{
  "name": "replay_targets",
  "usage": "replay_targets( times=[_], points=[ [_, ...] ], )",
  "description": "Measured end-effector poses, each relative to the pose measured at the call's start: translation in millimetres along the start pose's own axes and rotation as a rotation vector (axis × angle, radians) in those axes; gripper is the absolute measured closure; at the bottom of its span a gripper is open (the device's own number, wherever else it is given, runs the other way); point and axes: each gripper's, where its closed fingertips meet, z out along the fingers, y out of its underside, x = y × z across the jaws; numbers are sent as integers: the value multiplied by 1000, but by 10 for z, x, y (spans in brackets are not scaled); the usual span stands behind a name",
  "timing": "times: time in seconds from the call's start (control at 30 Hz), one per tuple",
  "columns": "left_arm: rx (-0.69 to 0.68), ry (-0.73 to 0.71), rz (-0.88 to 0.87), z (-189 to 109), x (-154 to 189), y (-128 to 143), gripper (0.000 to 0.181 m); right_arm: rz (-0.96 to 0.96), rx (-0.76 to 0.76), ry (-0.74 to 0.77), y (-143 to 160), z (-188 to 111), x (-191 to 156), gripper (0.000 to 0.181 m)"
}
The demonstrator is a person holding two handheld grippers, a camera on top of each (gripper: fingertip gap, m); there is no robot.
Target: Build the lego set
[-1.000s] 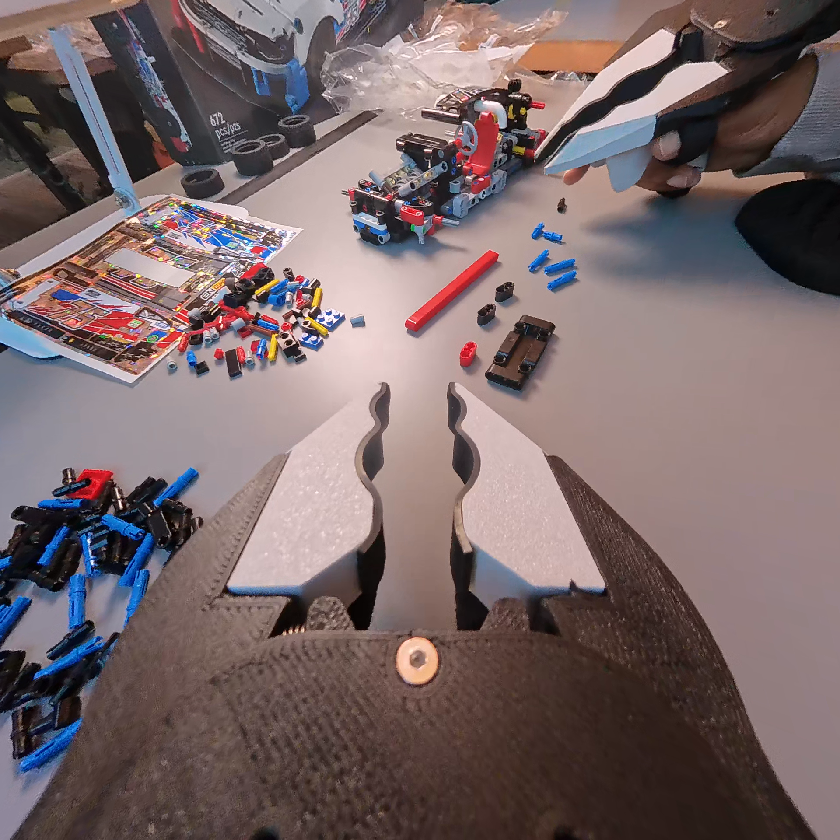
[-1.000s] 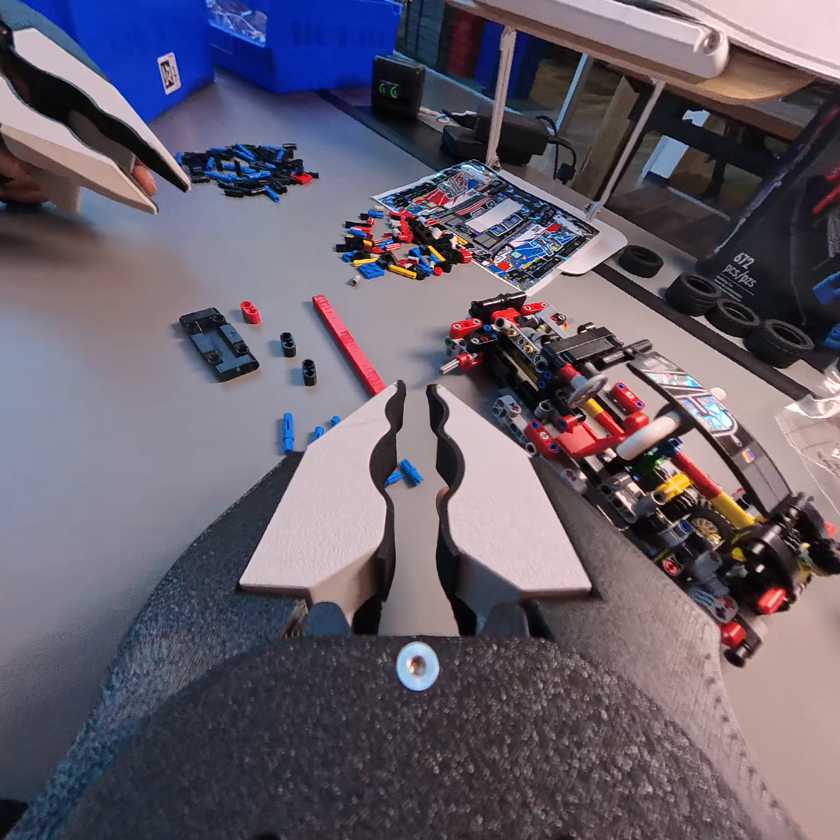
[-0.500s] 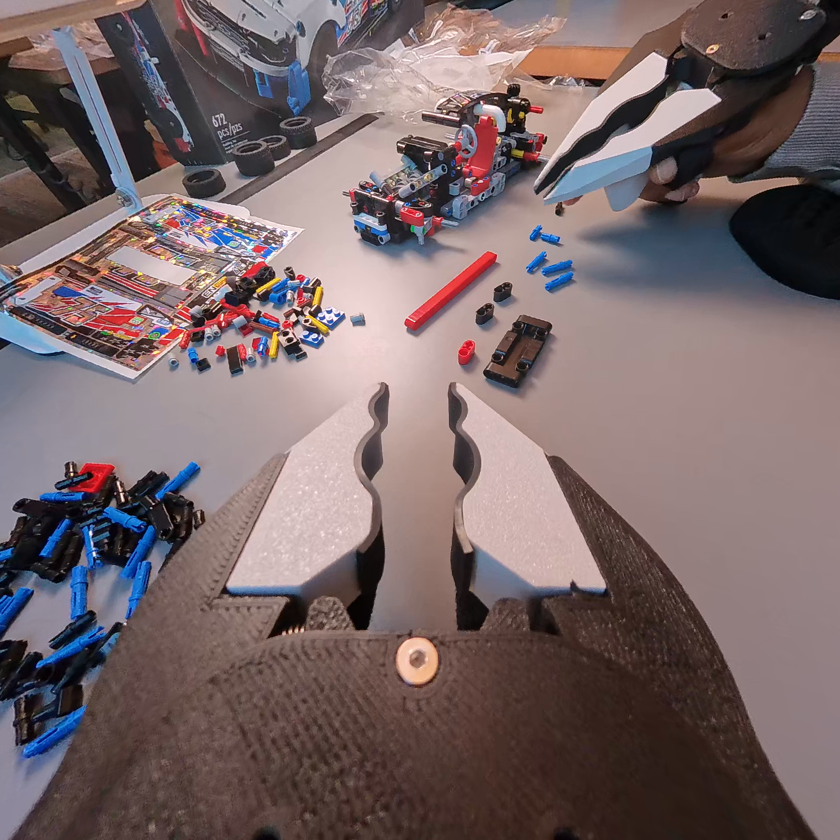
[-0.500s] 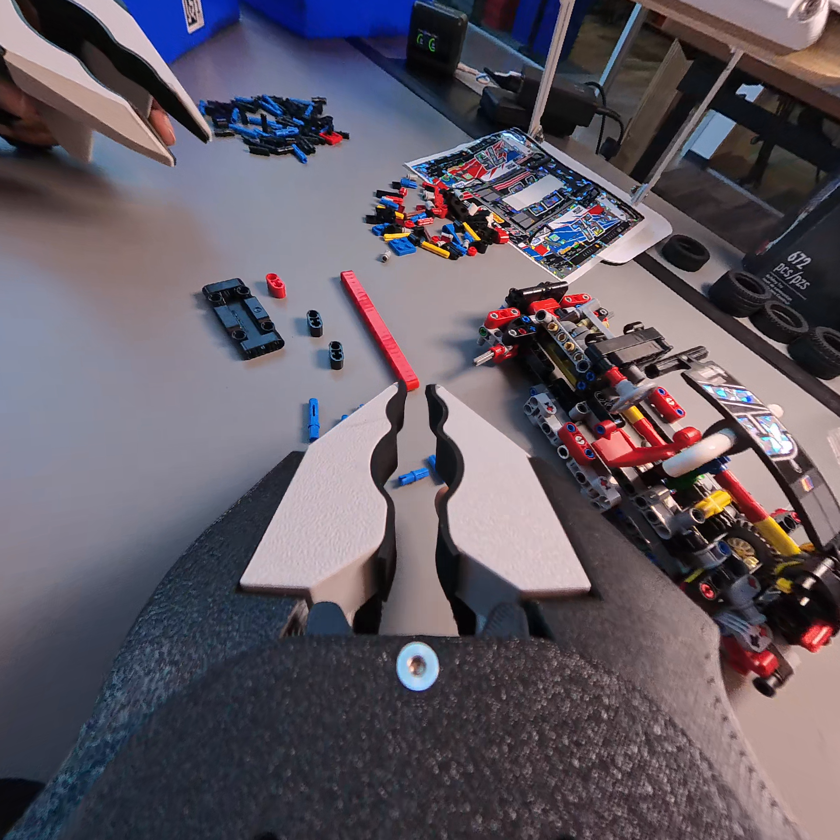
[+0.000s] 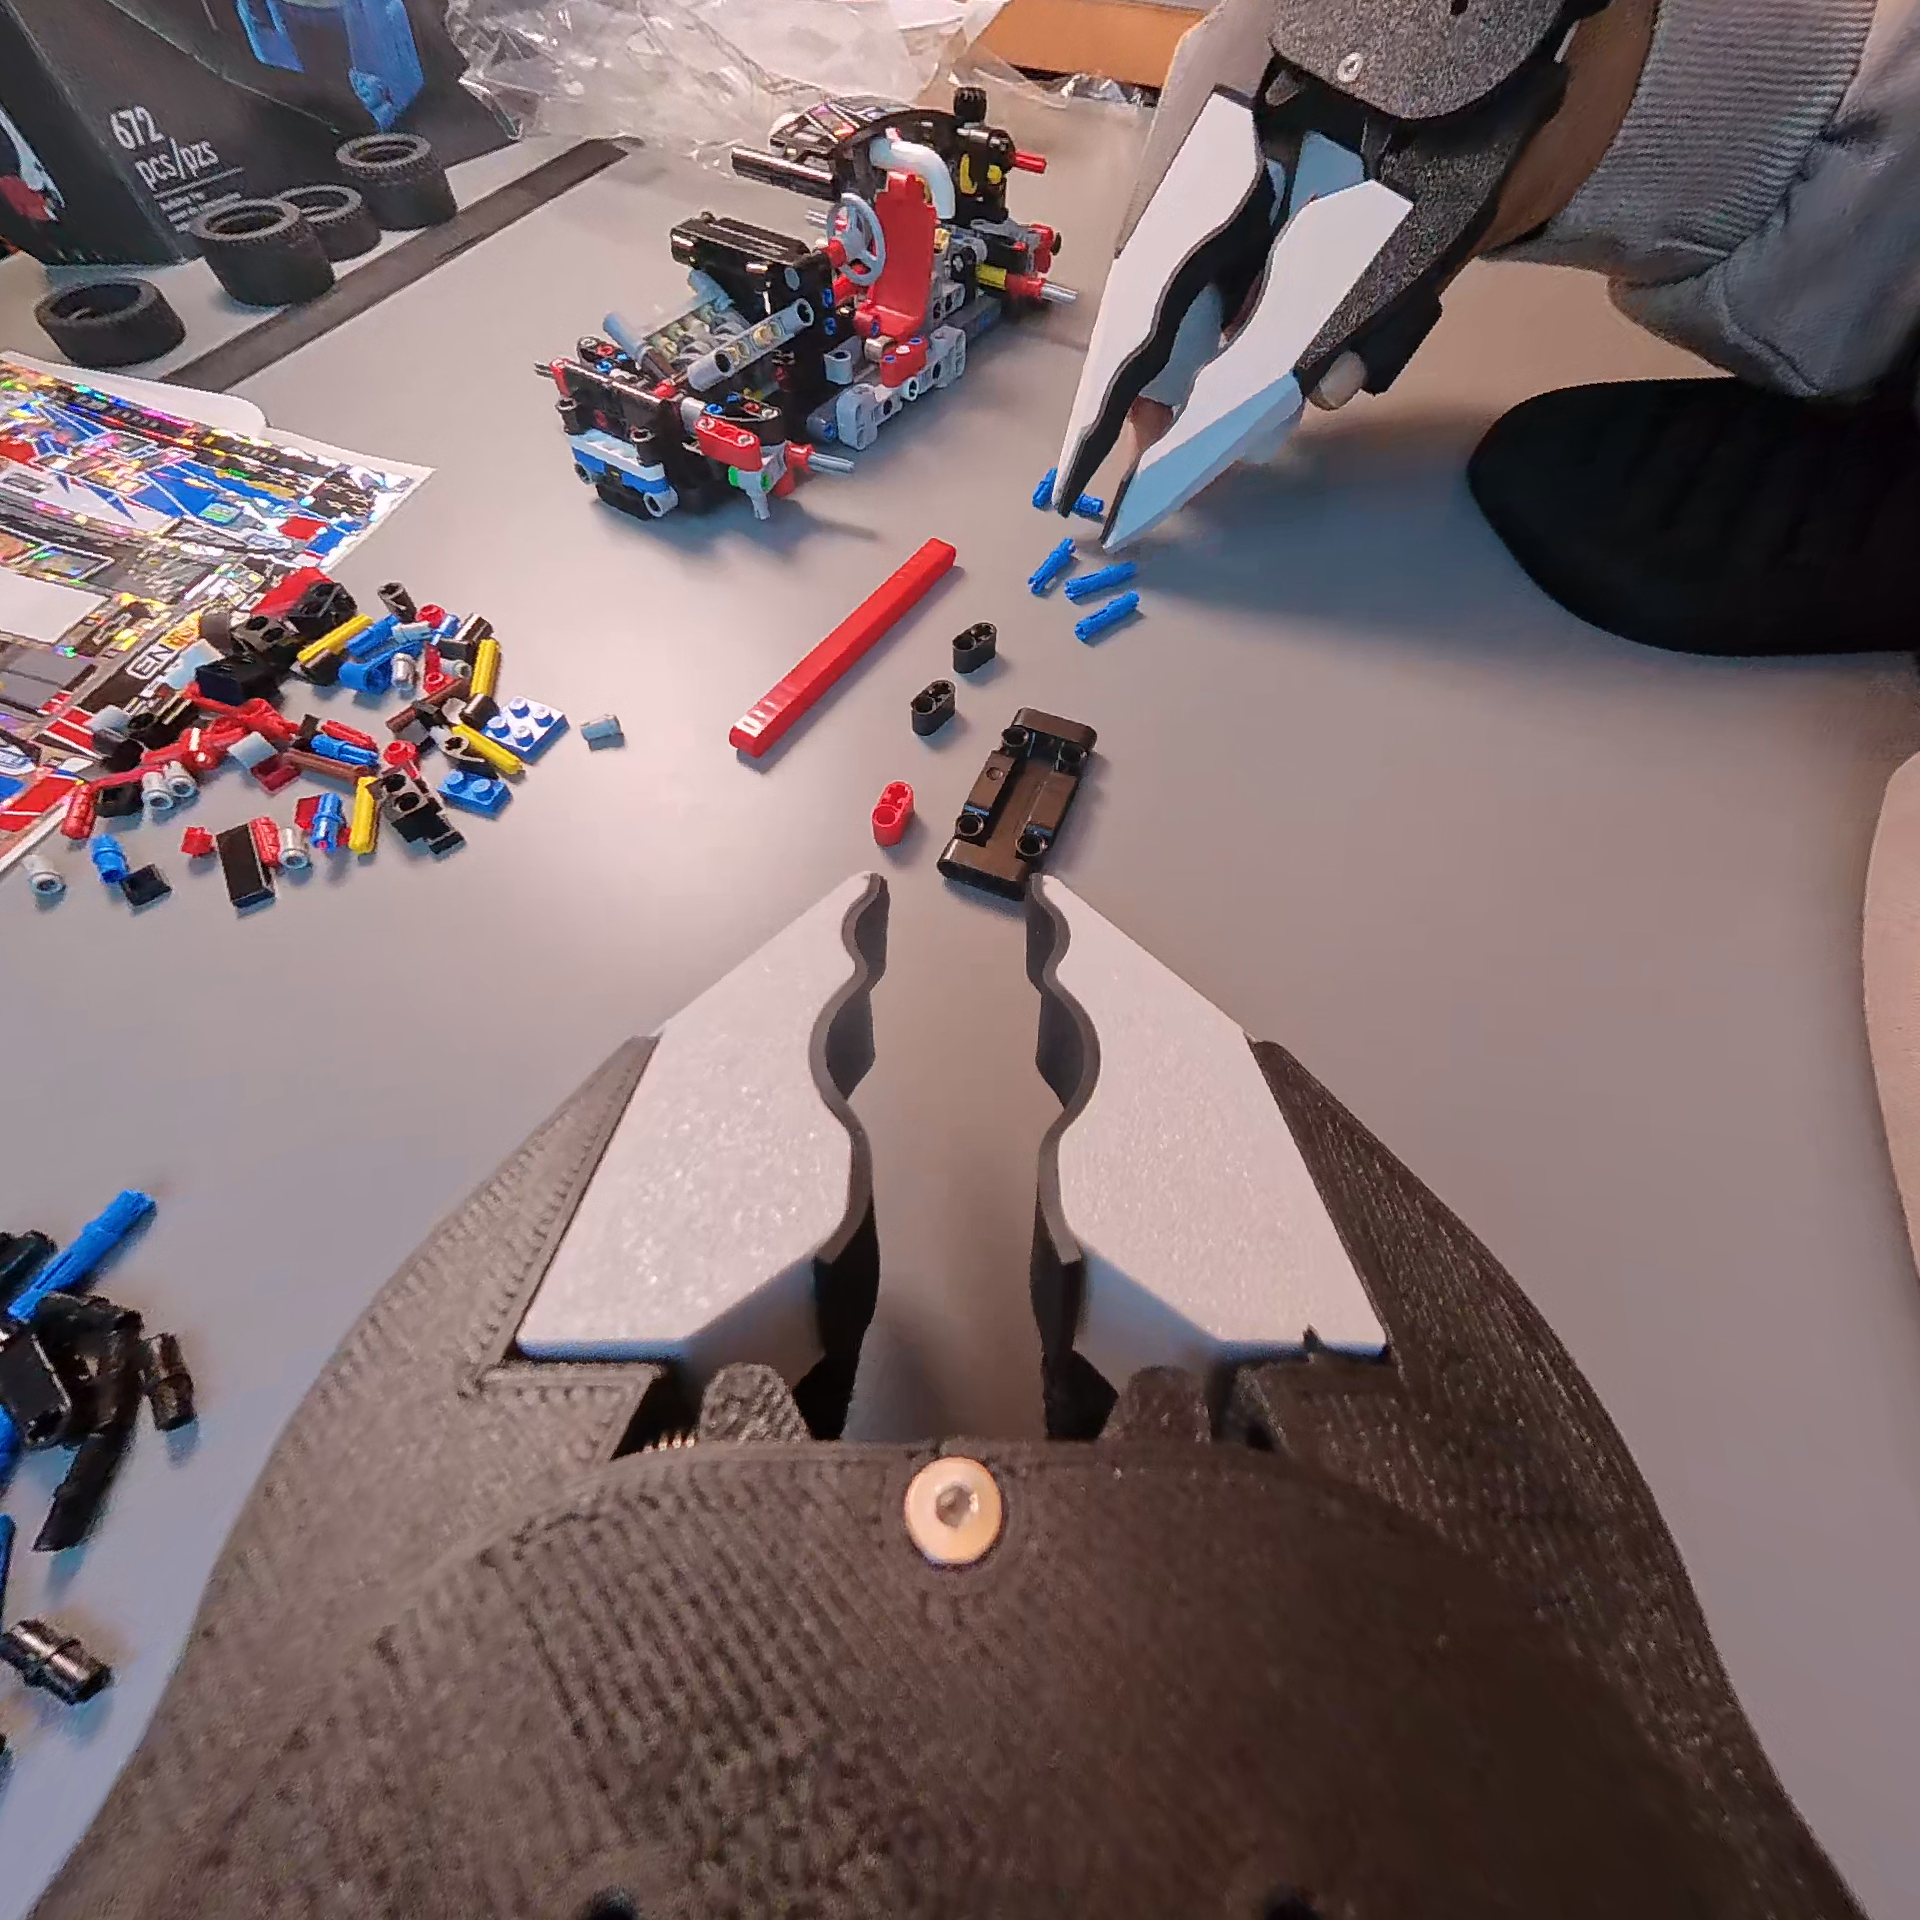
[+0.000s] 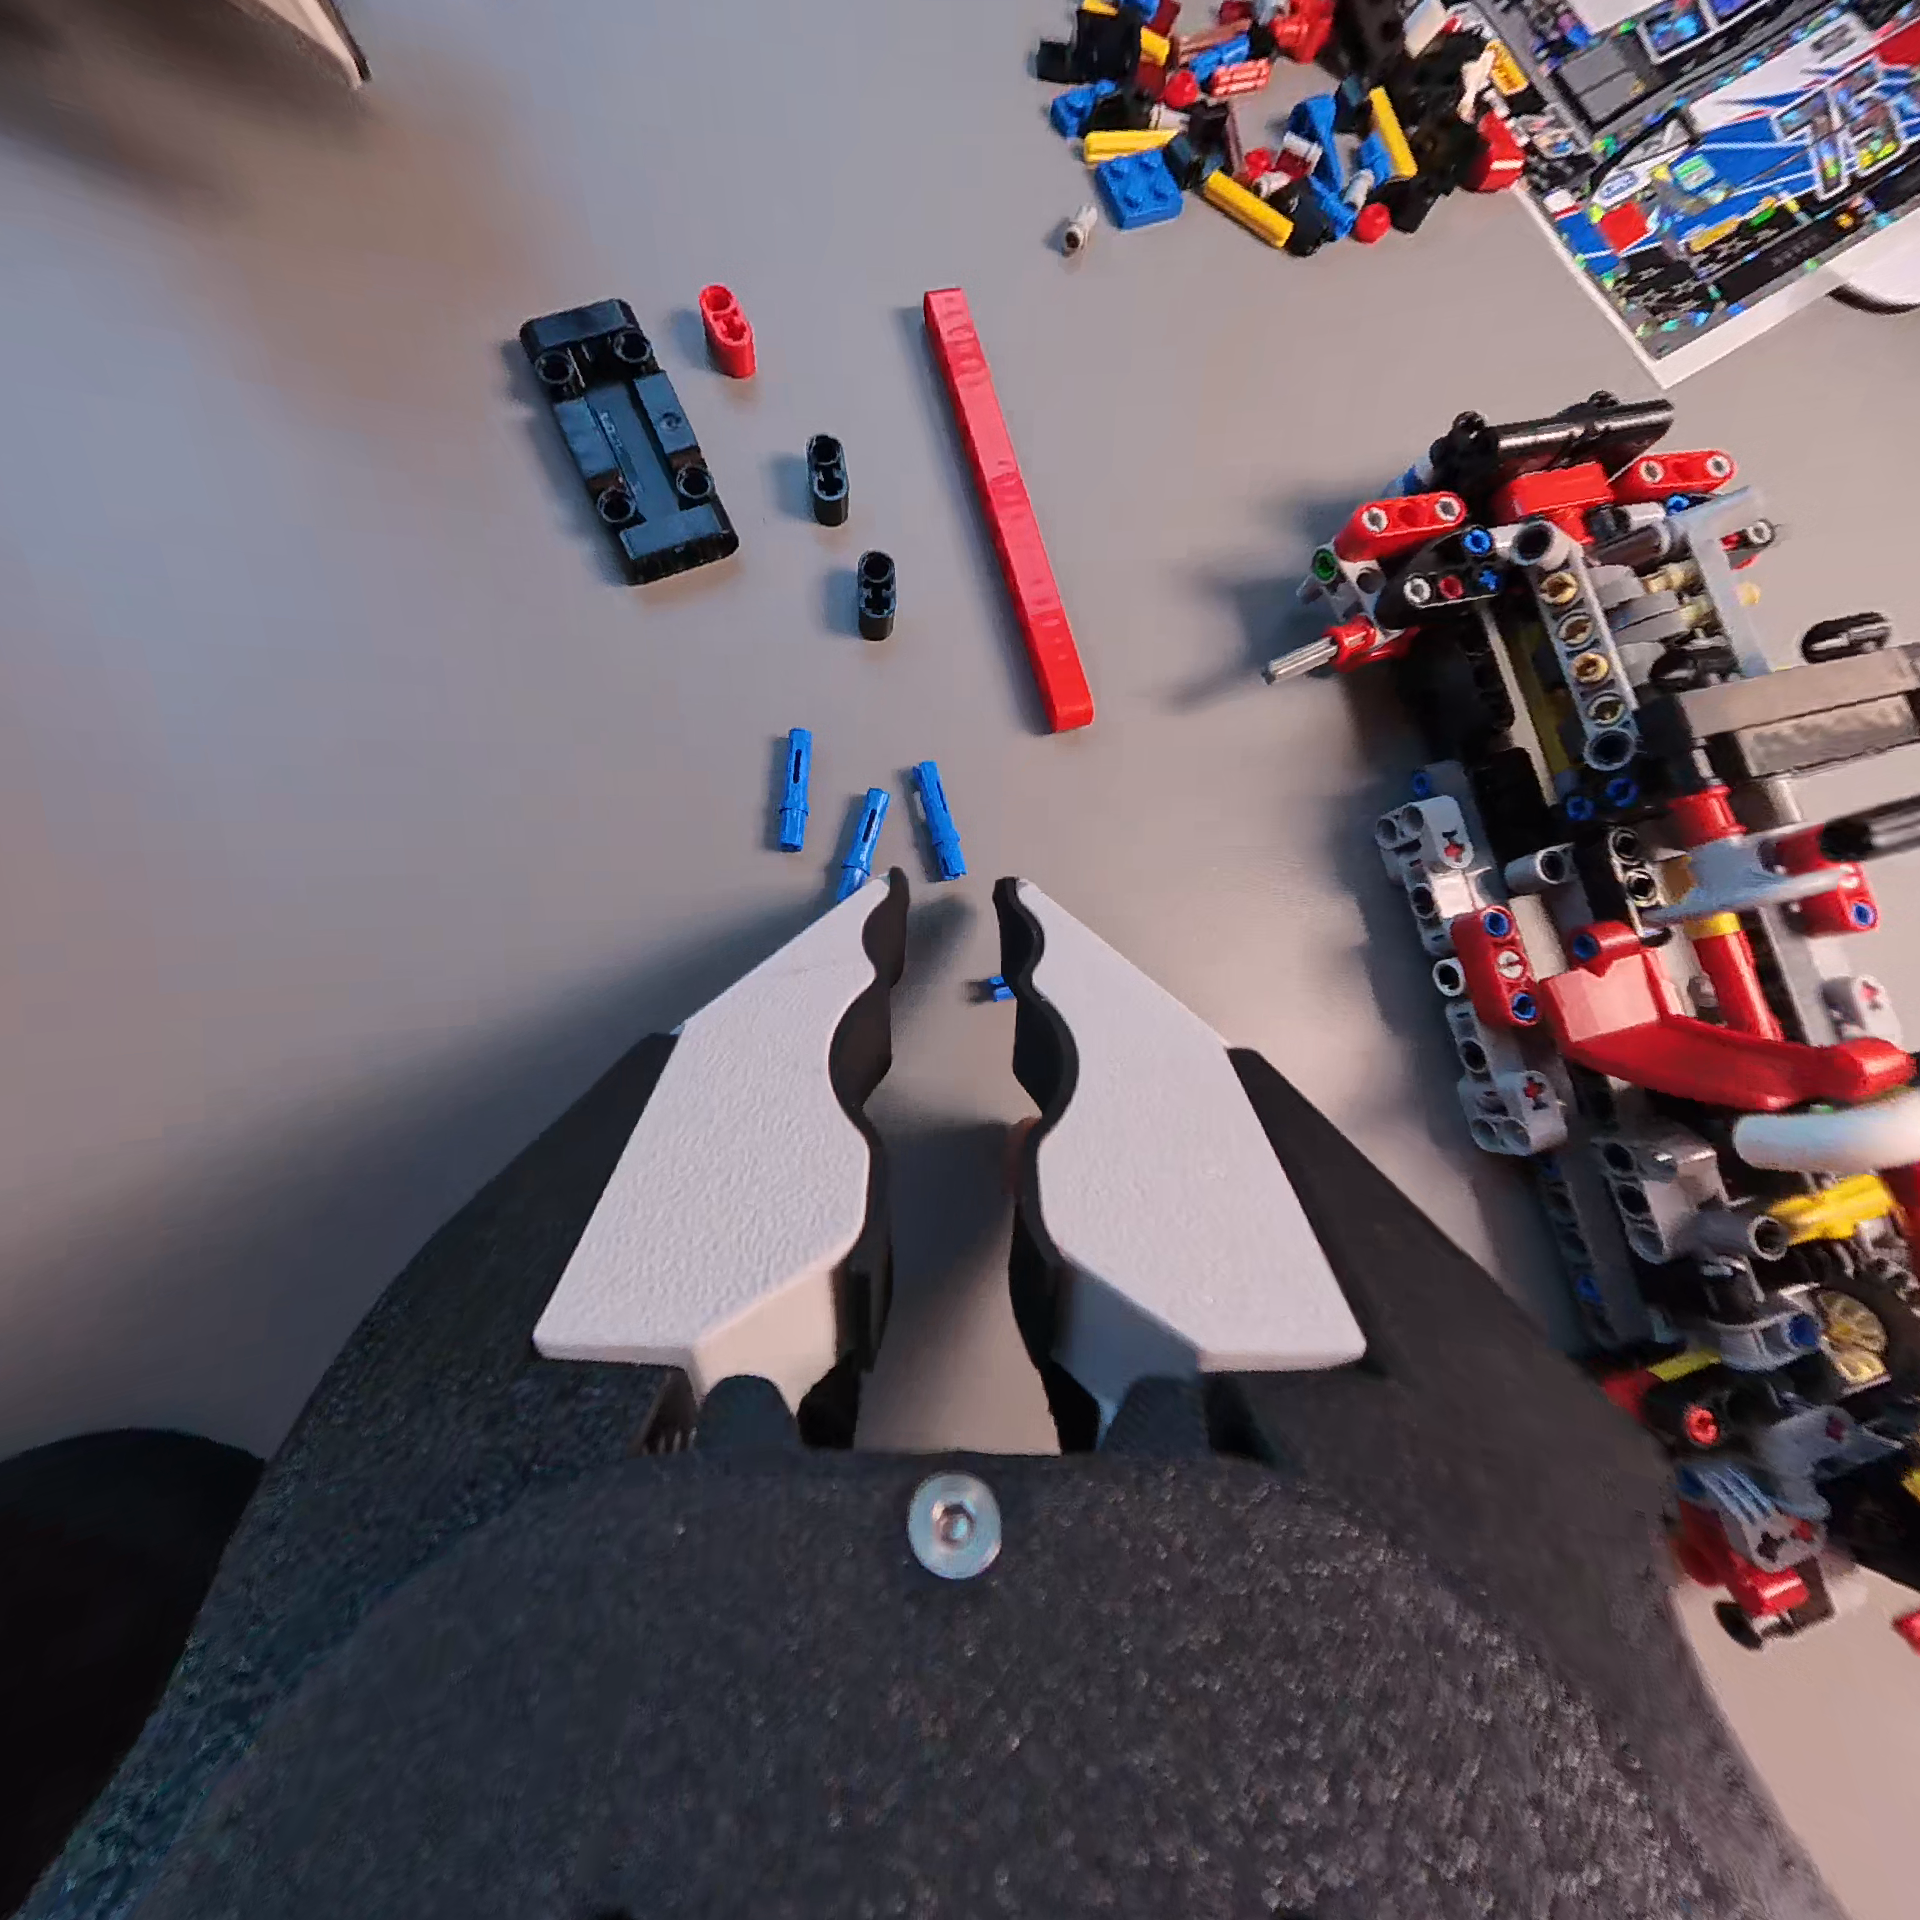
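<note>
The part-built Lego car chassis stands at the back of the grey table; it also shows in the right wrist view. My right gripper is open with a narrow gap, its tips down at the table. A small blue pin lies between its fingers, and three more blue pins lie just ahead. In the left wrist view the right gripper points steeply down at the blue pins. My left gripper is open and empty, just short of a black plate.
A long red beam, two black connectors and a red connector lie mid-table. A pile of mixed pieces and a sticker sheet lie left. Tyres and the box stand behind. Black and blue pins lie near left. The tips of one gripper are about 15 cm away from the tips of the other. My right tips are about 11 cm from the black plate, my left tips only 6 cm. It is also in sight in the right wrist view.
My right gripper has come down and forward from beside the chassis, tips now at the table around a blue pin. My left gripper has moved forward toward the black plate.
</note>
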Motion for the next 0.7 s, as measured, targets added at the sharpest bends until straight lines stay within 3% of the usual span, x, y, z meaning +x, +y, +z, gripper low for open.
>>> replay_targets(
  times=[0.27, 0.47, 0.6, 0.7],
  points=[
    [-25, 15, -18, 26, 2, 29, 156, -57, -72, -63, -52, 120, -19, 178],
    [-56, 23, -5, 57, 23, 63, 156, -86, -68, -22, -66, 114, 24, 179],
    [-68, 37, -19, 68, 26, 77, 155, -48, 136, -3, -434, -123, 8, 179],
    [-86, 62, -48, 96, 18, 93, 153, -33, 288, -93, -702, -268, -261, 179]
  ],
)
